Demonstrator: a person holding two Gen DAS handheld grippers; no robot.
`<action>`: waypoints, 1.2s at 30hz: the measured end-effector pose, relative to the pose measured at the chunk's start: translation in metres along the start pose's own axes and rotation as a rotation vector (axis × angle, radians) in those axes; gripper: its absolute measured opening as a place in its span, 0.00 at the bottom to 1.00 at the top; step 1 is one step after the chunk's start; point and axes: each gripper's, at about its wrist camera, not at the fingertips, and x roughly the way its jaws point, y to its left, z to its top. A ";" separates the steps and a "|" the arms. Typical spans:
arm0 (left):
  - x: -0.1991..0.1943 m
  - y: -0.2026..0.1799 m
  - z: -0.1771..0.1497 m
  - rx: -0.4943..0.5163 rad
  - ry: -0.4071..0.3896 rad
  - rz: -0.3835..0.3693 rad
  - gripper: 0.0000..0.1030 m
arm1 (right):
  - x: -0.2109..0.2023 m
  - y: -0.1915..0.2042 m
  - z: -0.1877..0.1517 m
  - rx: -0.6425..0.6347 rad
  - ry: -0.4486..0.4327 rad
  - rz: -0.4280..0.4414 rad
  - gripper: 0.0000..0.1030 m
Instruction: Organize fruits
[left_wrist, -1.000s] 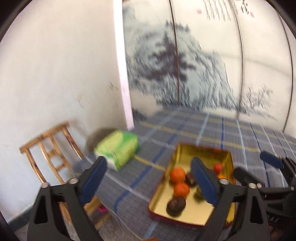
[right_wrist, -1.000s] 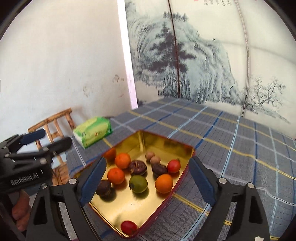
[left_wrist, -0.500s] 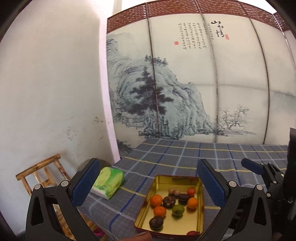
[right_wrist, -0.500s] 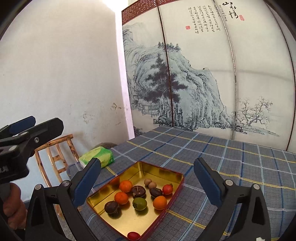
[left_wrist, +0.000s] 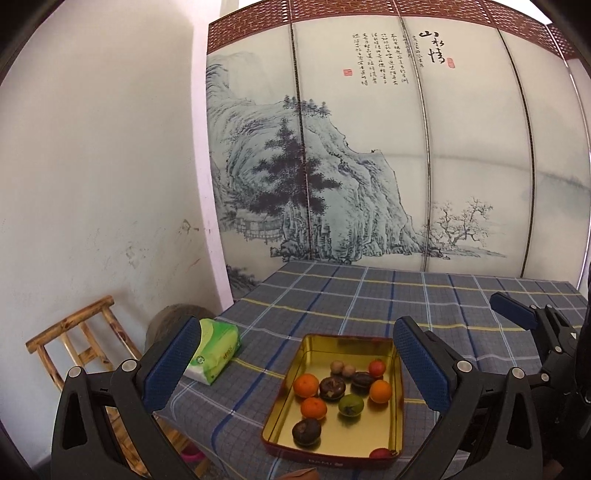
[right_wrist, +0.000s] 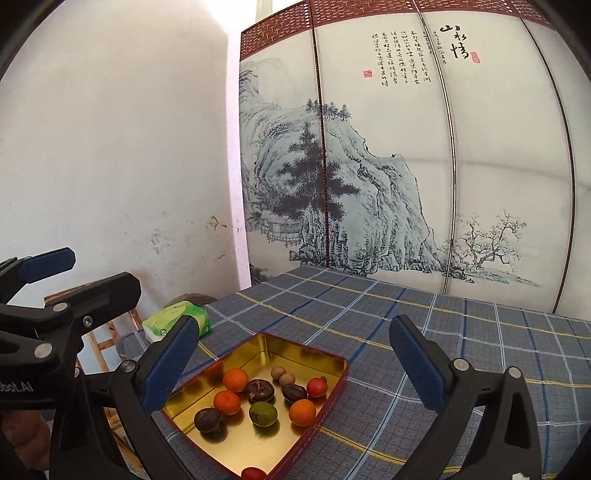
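A gold tin tray (left_wrist: 343, 341) with a red rim (right_wrist: 334, 397) lies on the blue plaid table. In it are several fruits: oranges (left_wrist: 306, 385) (right_wrist: 235, 380), a green fruit (left_wrist: 351, 405) (right_wrist: 263, 413), dark brown fruits (left_wrist: 306, 431) (right_wrist: 208, 420), small red fruits (left_wrist: 377, 368) (right_wrist: 316, 387) and two small tan ones (left_wrist: 342, 368). My left gripper (left_wrist: 295, 365) is open and empty, held above and in front of the tray. My right gripper (right_wrist: 291, 363) is open and empty, also above the tray.
A green tissue pack (left_wrist: 216, 350) (right_wrist: 177, 319) lies at the table's left edge. A wooden stool (left_wrist: 79, 341) stands by the white wall. A painted folding screen (left_wrist: 369, 166) backs the plaid table (right_wrist: 461, 332).
Both grippers have lifted and pulled back from the tray, so it looks smaller and lower in view. Both stay open and the fruits have not moved.
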 end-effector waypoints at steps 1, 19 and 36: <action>0.001 0.002 -0.001 -0.003 0.000 0.003 1.00 | 0.000 0.000 0.000 0.001 0.003 0.000 0.99; 0.012 0.014 -0.015 -0.044 0.027 -0.006 1.00 | 0.007 0.002 -0.006 0.002 0.040 0.002 0.99; 0.024 0.029 -0.022 -0.094 0.074 0.029 1.00 | 0.010 -0.002 -0.017 -0.010 0.069 0.009 0.99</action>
